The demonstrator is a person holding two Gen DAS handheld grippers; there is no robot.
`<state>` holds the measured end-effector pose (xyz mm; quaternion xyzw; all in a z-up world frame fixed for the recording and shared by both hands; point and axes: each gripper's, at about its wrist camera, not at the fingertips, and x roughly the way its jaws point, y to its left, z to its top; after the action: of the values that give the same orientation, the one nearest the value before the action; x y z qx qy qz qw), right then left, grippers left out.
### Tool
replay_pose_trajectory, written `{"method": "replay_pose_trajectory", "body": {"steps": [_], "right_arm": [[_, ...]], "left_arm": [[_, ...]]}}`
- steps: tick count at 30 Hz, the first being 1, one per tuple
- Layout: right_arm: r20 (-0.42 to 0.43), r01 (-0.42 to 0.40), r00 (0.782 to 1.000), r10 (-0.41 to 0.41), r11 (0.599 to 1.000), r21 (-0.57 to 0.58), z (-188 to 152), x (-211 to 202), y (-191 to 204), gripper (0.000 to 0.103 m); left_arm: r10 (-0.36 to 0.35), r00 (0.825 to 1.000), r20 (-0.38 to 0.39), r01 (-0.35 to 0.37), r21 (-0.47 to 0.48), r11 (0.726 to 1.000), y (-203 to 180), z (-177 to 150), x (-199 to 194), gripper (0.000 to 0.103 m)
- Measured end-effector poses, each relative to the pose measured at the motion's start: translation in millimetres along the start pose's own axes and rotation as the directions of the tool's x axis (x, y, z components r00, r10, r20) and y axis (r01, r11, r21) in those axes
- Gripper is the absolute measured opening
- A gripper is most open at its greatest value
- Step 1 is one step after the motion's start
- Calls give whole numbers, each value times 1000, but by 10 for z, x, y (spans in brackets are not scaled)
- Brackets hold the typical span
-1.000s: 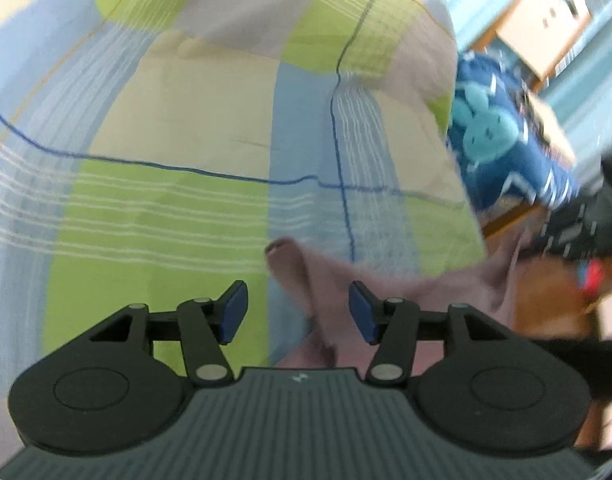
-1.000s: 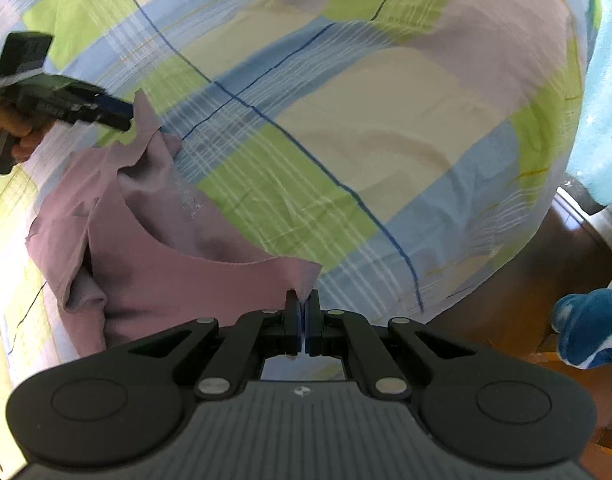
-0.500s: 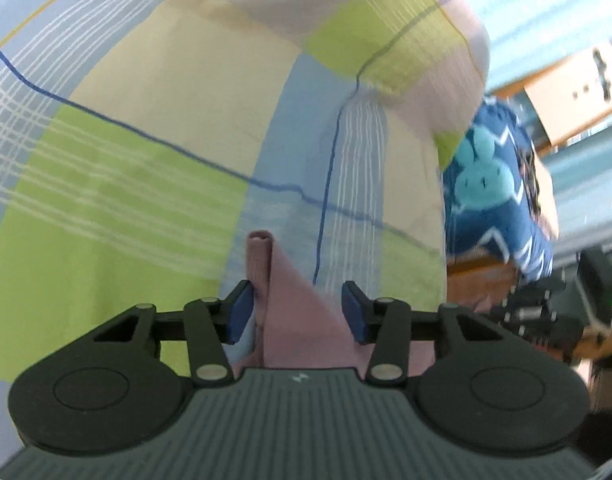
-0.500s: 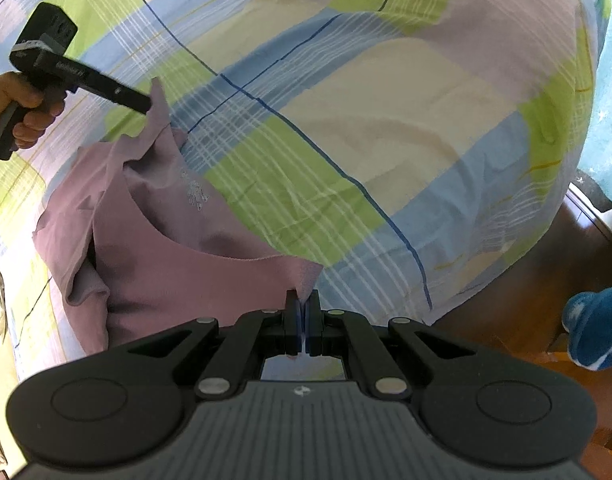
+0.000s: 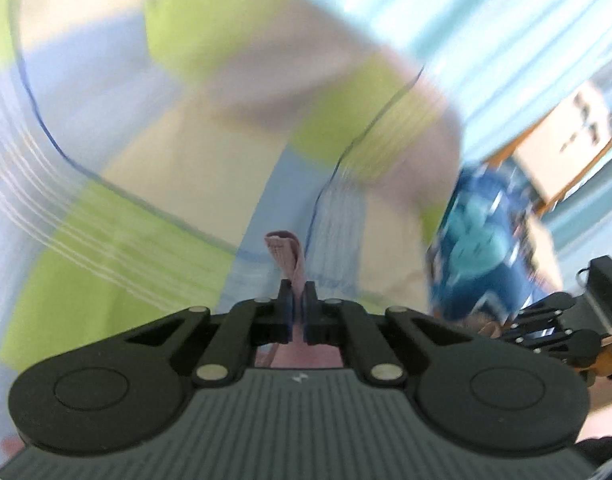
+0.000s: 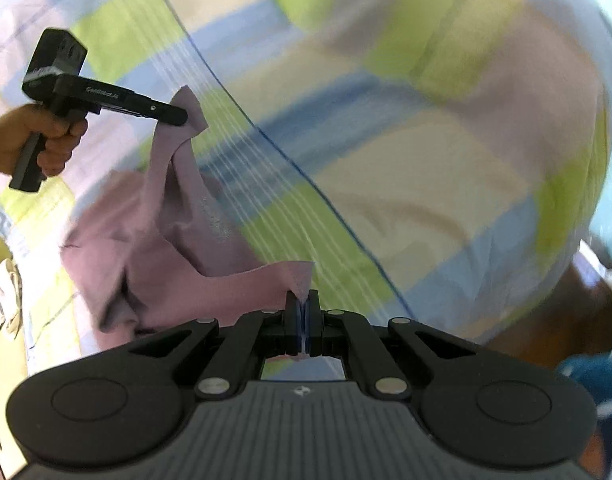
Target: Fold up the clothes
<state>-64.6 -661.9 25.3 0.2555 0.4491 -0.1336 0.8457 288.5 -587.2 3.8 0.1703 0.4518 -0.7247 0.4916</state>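
Note:
A mauve-pink garment [image 6: 154, 248] hangs bunched over the checked bed sheet [image 6: 405, 184]. My right gripper [image 6: 302, 304] is shut on one corner of it at the bottom centre of the right wrist view. My left gripper [image 5: 297, 300] is shut on another corner, whose rolled edge [image 5: 284, 248] sticks up between the jaws. The left gripper also shows in the right wrist view [image 6: 182, 116], held by a hand at the upper left, pinching the garment's far corner. The garment stretches slack between the two grippers and is lifted off the sheet.
The bed's edge drops to a wooden floor [image 6: 553, 320] on the right. A blue patterned fabric item [image 5: 477, 248] lies beside the bed, and also shows in the right wrist view [image 6: 593, 376]. A wooden cabinet [image 5: 565, 136] stands beyond. A pale cloth [image 6: 2, 300] lies at the left.
My left gripper has closed on the garment's corner; it was open around it before. Both grippers have risen, lifting the garment. The right gripper stays shut on its corner.

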Motion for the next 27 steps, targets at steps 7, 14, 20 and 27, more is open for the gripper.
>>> {"method": "replay_pose_trajectory", "body": {"steps": [7, 14, 20, 27], "right_arm": [[106, -39, 992, 67, 969, -244, 413, -850, 468, 0], [129, -94, 975, 183, 857, -506, 743, -1939, 1046, 0], [185, -70, 953, 238, 772, -631, 1083, -2929, 1576, 0], [333, 80, 923, 192, 752, -655, 1601, -3432, 1985, 0]], "left_arm": [[122, 939, 320, -92, -107, 990, -615, -525, -1513, 1], [241, 844, 478, -162, -202, 966, -1674, -1112, -2739, 1], [293, 774, 561, -209, -211, 955, -2559, -1080, -3593, 1], [301, 742, 599, -231, -194, 954, -2525, -668, -4003, 1]]}}
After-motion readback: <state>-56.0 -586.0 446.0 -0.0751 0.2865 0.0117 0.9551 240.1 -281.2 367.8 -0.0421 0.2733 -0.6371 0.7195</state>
